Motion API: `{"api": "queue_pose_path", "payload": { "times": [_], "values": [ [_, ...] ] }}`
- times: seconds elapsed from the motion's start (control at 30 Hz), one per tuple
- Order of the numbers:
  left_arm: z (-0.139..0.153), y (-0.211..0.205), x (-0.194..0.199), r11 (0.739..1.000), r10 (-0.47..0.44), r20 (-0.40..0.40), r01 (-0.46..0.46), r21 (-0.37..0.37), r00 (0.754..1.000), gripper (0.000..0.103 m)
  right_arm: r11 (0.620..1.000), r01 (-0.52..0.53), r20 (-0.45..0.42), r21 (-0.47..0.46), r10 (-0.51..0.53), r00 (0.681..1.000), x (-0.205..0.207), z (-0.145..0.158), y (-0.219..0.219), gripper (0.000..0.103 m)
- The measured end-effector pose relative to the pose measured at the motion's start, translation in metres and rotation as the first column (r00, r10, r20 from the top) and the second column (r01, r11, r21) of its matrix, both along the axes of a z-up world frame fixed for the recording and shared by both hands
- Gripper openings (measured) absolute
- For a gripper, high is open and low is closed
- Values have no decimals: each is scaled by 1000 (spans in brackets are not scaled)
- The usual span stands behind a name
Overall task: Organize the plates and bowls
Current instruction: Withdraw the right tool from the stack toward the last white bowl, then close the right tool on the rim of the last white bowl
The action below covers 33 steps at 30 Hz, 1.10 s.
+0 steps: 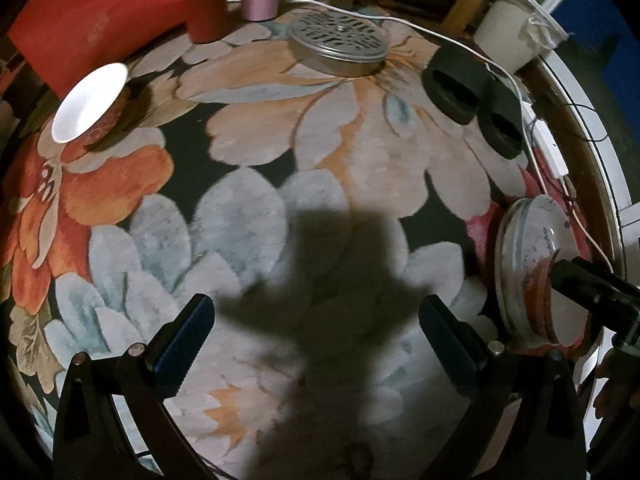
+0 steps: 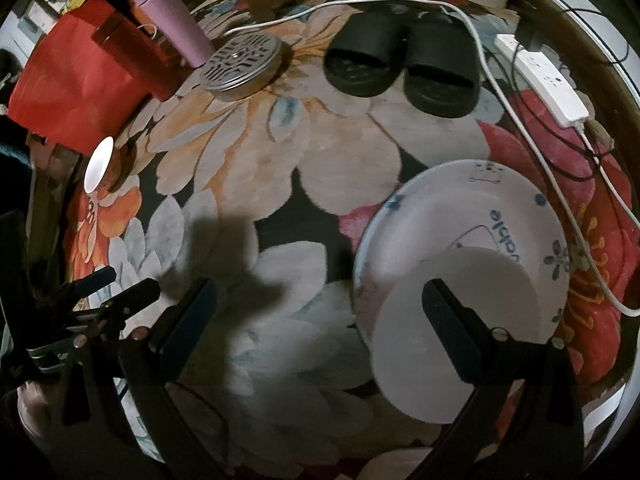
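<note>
The red-and-white bowl [image 1: 90, 104] lies far forward-left of the empty, wide-spread left gripper [image 1: 316, 332], nearer it than the equally wide right gripper [image 2: 320, 316].

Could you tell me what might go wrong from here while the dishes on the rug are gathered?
The white cable runs close beside the patterned plate; lifting the plate could snag it. The small bowl sits far off near the red box, so reaching for it may knock that.
</note>
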<state>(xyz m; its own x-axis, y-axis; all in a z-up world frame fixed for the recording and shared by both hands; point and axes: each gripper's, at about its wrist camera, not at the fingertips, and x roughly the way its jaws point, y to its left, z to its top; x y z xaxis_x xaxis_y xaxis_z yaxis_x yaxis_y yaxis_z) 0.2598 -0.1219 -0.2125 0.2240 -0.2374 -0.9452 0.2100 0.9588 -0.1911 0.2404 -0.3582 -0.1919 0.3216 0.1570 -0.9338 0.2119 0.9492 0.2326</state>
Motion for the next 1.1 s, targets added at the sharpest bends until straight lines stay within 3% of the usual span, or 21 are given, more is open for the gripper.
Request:
{"api": "queue_pose_path", "payload": {
  "times": [0.83,1.1],
  "values": [
    [-14,115,3,983,179,-7,-178,41,984,102,977,-207,-42,61,209,977,42,-22,110,103],
    [-11,189,5,941,335,13,-336,46,942,102,937,-318,-24,146,325,945,91,-29,174,103]
  ]
}}
